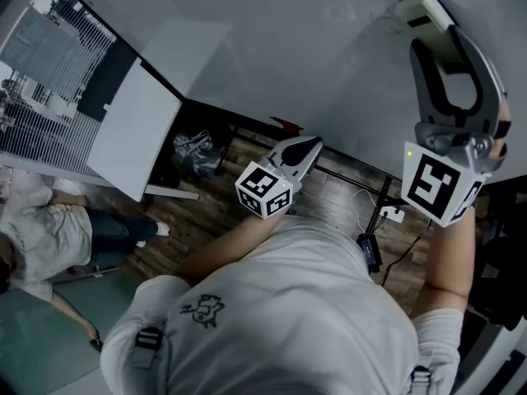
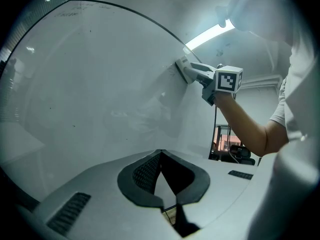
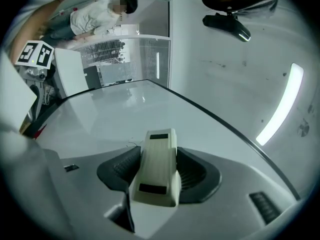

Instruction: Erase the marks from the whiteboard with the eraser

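The whiteboard (image 1: 272,48) fills the top of the head view. My right gripper (image 1: 428,25) is raised at the upper right and is shut on a cream eraser (image 1: 422,8), whose far end rests against the board. In the right gripper view the eraser (image 3: 157,166) lies lengthwise between the jaws, and a faint thin scribble (image 3: 131,144) shows on the board just left of its tip. My left gripper (image 1: 306,148) hangs lower, near the board's bottom edge, with its jaw tips together and nothing held. From the left gripper view the eraser (image 2: 182,66) presses on the whiteboard (image 2: 100,84).
A white panel (image 1: 136,130) leans at the left, beside a metal grille (image 1: 49,72). A black bag (image 1: 196,153), a power strip (image 1: 391,214) and cables lie on the wooden floor under the board. A person in a white shirt (image 1: 41,237) is at the far left.
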Motion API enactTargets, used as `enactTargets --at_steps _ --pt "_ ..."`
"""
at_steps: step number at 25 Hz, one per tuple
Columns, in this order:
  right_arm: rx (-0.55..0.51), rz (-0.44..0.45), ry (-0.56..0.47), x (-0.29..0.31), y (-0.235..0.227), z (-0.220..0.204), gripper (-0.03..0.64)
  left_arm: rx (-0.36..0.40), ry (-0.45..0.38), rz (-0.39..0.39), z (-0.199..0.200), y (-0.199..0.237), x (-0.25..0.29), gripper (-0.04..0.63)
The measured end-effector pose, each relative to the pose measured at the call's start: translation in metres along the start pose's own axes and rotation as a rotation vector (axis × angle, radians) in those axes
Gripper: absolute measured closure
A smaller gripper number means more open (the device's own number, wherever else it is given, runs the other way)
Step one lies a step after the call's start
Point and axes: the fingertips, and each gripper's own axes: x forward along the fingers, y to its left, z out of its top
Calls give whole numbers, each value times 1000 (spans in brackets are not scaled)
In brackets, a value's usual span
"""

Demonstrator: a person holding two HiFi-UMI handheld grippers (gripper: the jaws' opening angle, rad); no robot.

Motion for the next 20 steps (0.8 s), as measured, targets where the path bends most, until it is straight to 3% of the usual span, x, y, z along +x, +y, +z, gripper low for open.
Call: enactTargets --at_steps 5,11,20 --pt "48 61 10 -5 26 -17 382 21 -3 11 13 -15 14 588" --pt "134 177 8 -4 114 -15 382 27 -17 27 16 -3 4 588" --pt "264 354 97 -20 221 -37 382 28 -22 57 14 9 -5 588"
